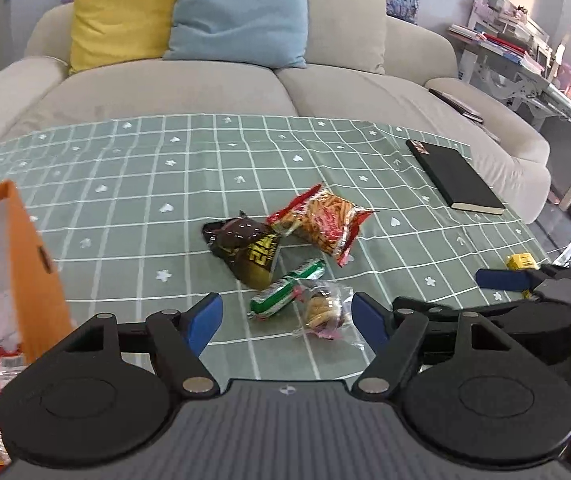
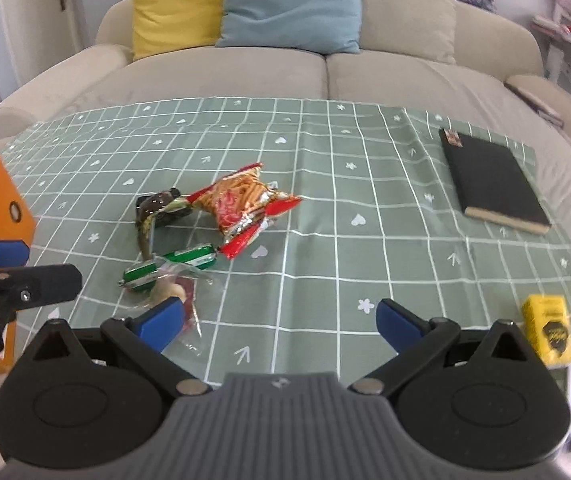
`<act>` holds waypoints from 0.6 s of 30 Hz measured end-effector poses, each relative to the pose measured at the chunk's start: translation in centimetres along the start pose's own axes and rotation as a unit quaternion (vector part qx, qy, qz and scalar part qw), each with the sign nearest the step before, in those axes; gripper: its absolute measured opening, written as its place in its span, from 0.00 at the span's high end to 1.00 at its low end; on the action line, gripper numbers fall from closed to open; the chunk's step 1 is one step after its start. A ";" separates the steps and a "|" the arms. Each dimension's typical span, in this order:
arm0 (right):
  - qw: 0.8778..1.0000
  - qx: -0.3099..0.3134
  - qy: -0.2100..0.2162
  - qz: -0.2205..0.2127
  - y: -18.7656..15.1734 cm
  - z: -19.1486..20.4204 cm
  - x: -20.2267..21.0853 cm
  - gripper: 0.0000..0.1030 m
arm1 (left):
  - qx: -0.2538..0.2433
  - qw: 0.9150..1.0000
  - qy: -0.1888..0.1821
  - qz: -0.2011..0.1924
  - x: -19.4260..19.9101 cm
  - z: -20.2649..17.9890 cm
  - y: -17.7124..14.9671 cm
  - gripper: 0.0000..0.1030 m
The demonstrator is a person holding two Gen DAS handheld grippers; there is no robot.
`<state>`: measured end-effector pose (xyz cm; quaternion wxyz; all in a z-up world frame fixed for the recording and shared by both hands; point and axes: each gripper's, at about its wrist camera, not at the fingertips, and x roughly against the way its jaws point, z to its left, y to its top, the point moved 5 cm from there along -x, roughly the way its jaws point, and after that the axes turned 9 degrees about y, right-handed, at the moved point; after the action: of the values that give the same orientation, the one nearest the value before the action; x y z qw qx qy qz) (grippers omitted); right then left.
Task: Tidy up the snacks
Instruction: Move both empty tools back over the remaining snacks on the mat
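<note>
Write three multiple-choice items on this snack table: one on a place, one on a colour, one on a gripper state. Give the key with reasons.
1. Where does the black book lie?
A. on the sofa
B. on the tablecloth's far right
C. in the orange bag

2. What colour is the wrapper beside the clear cookie packet?
A. green and white
B. purple
C. plain silver

3. How is the left gripper?
A. shut on a snack
B. open, holding nothing
C. out of view

Key: B, it rests on the checked tablecloth; A, the green-and-white wrapper touches it; B, its blue fingers stand apart.

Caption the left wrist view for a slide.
Open left hand-held gripper faces loose snack packets on a green checked tablecloth, orange bag at left.
</note>
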<state>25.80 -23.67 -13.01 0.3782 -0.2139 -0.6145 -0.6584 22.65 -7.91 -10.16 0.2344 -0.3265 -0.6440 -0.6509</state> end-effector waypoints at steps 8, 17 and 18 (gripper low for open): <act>1.000 0.007 -0.007 0.016 -0.6 -0.5 -1.6 0.13 | 0.016 0.999 -0.005 0.030 -3.1 -0.2 -1.1 0.17; 0.998 -0.022 0.052 -0.016 0.2 0.4 -1.5 0.23 | -0.025 0.998 0.052 0.036 -3.7 1.4 0.3 0.29; 0.997 -0.022 0.069 -0.020 0.3 0.9 -1.5 0.24 | -0.028 0.998 0.049 0.028 -3.4 1.7 0.5 0.29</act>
<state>26.77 -22.43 -13.76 0.4018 -0.1638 -0.5766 -0.6923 25.48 -6.68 -12.33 0.2741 -0.3185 -0.6043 -0.6769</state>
